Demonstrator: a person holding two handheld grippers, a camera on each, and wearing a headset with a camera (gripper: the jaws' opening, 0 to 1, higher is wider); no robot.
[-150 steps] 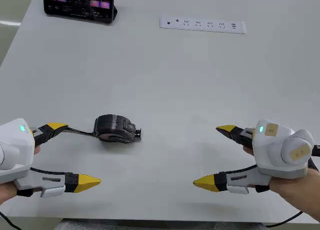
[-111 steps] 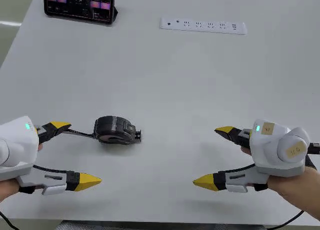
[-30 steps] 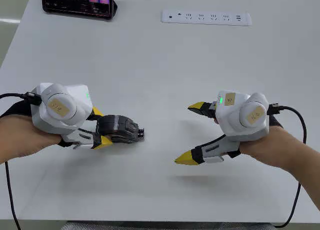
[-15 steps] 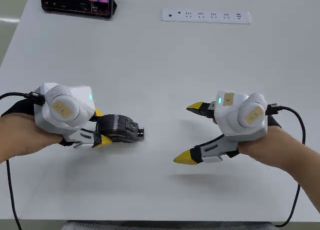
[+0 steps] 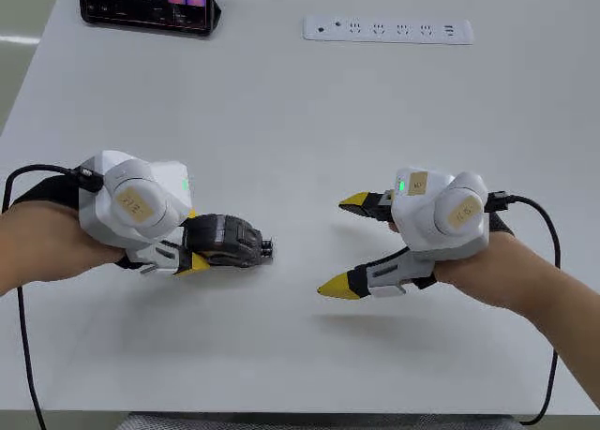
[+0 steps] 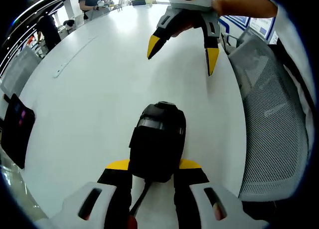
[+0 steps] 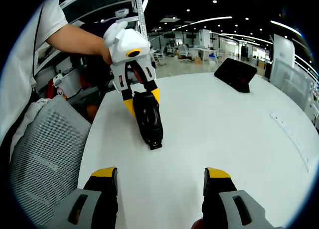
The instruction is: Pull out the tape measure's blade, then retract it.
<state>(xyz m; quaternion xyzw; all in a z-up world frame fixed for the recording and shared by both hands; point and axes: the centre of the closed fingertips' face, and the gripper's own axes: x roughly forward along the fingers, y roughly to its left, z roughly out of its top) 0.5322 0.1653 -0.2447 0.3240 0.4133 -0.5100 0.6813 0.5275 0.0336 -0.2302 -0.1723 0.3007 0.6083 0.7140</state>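
Nearest the person, on a plain white tabletop (image 5: 281, 121), two hand-held white grippers with black jaws and yellow tips face each other. The left gripper (image 5: 190, 238) has its jaws closed against the two flat sides of a black, rounded, hard-cased tape measure (image 5: 225, 241), which lies on the table towards the left. In the left gripper view the yellow tips of the left gripper (image 6: 154, 165) press the rear half of the tape measure (image 6: 158, 139). The small metal end hook (image 5: 265, 252) sits tight at the case mouth, pointing to the right, so the blade looks fully wound in.

The right gripper (image 5: 343, 244) hovers just over the table, well apart from the hook, with its jaws spread wide and nothing between them.

The case is likely rigid, compact and fairly weighty, so a grip on its sides should hold. The blade is probably thin, springy steel that could snap back sharply. The end hook looks like the best place to pinch it.

Farther back lie a long white power strip (image 5: 387, 29) and, at the far left edge, a dark tablet screen (image 5: 150, 1) propped upright.
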